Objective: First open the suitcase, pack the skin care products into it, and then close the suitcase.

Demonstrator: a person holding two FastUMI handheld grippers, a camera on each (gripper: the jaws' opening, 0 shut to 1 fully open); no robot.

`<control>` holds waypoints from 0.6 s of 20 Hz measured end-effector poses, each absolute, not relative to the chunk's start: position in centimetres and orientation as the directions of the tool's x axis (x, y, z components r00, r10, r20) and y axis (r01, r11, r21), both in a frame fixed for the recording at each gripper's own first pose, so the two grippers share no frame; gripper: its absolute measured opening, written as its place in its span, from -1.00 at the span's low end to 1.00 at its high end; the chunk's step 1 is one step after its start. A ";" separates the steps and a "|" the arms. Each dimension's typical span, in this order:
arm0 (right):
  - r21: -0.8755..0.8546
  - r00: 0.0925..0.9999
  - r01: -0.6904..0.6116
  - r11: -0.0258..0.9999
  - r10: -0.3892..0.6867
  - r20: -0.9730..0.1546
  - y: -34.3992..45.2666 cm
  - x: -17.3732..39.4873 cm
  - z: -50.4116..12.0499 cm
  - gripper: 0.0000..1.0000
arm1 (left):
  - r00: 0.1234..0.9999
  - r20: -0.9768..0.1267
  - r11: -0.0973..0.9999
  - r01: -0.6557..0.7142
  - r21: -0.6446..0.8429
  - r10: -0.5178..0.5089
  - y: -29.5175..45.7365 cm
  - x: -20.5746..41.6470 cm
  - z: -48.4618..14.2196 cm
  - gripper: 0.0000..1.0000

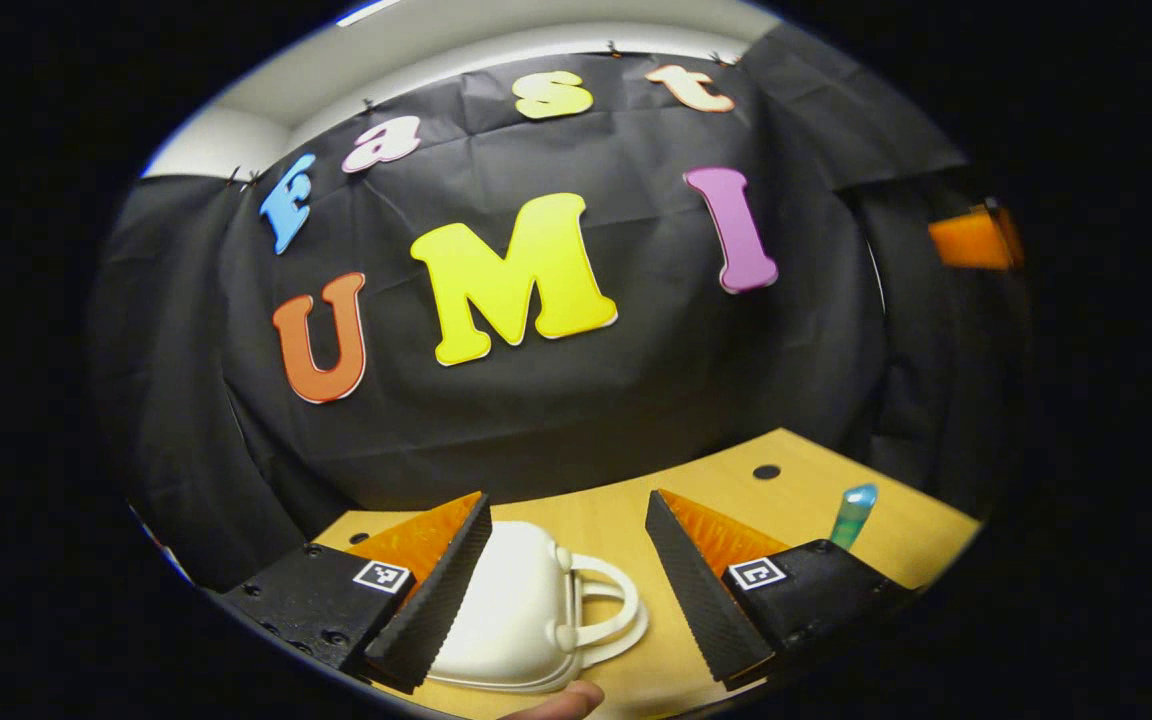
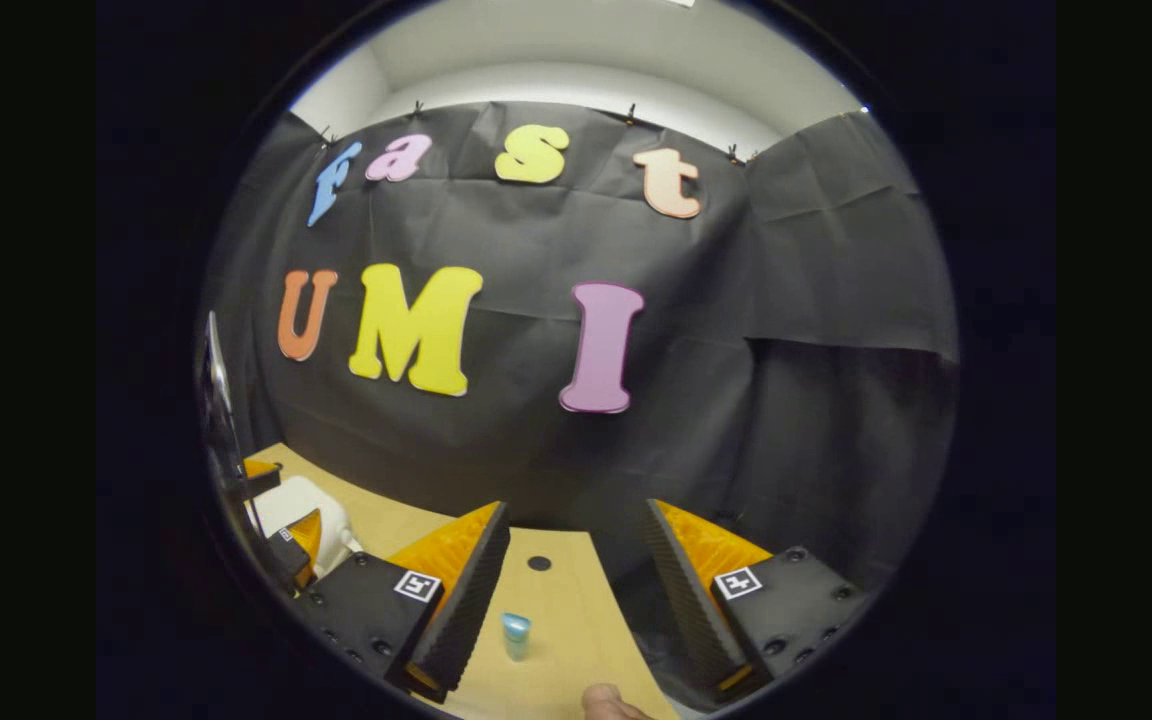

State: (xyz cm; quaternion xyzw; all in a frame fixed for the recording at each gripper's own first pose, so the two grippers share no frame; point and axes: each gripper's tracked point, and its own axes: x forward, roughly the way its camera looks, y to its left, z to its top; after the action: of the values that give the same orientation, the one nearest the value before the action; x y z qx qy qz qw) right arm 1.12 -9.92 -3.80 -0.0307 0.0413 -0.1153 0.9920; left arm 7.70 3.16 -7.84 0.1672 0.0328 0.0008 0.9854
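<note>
L gripper point(image 1: 568, 585) fingers spread wide, nothing clamped; white suitcase point(image 1: 516, 610) lies shut on wooden table point(image 1: 736, 490) between/under them, handle point(image 1: 608, 608) facing R finger; blue-green tube point(image 1: 854, 515) stands farther right. R gripper point(image 2: 576, 600) fingers apart too, empty; small blue tube point(image 2: 515, 634) upright on table between them; suitcase at far left by other gripper.
</note>
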 end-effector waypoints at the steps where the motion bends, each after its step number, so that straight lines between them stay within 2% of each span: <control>1: -0.065 0.967 0.232 0.971 -0.237 -0.090 -10.5 0.8 -4.5 0.61 | 0.998 -0.065 0.919 0.000 0.395 0.028 3.9 8.3 -8.6 0.97; 7: -0.047 0.952 0.246 0.968 -0.251 -0.174 -12.7 -1.4 -8.5 0.60 | 0.979 -0.159 0.709 0.024 0.705 0.126 5.3 9.5 -16.6 0.94; 12: -0.048 0.939 0.262 0.964 -0.266 -0.217 -14.8 -2.6 -10.9 0.61 | 0.960 -0.213 0.572 0.071 0.817 0.184 5.7 9.9 -19.3 0.92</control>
State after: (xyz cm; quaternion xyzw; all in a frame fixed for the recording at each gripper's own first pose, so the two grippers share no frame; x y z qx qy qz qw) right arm -2.57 -14.75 -10.95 -0.0090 0.1113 -0.1342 0.9846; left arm 9.92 5.69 -19.28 0.4613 0.1384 0.0323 0.8758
